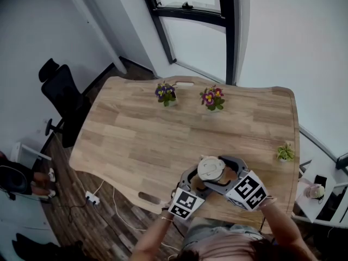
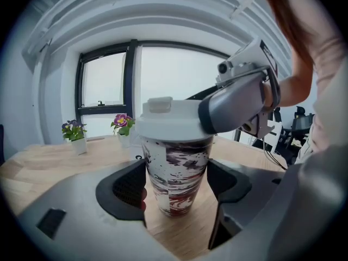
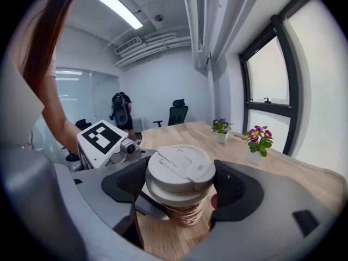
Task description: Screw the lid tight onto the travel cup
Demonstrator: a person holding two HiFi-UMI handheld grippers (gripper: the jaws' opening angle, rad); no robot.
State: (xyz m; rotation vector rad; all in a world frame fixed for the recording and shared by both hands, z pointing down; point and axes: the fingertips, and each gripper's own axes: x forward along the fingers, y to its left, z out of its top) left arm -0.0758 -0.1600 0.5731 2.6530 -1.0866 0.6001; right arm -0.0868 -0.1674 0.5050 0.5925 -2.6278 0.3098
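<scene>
Pale wood ran across the table (image 1: 125,140), and the travel cup (image 2: 176,173) stood upright near its lower edge, low and right of centre in the head view, with the lid (image 3: 179,170) already seated on top. You had set the left gripper (image 2: 176,192) low around the cup's body, likely to steady it, and the right gripper (image 3: 179,192) higher around the lid, likely to turn it. Both had their jaws spread wide, pads just beside cup and lid, clamping neither.

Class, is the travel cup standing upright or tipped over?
Upright: the cup stands on its base on the table, lid level on top.
</scene>
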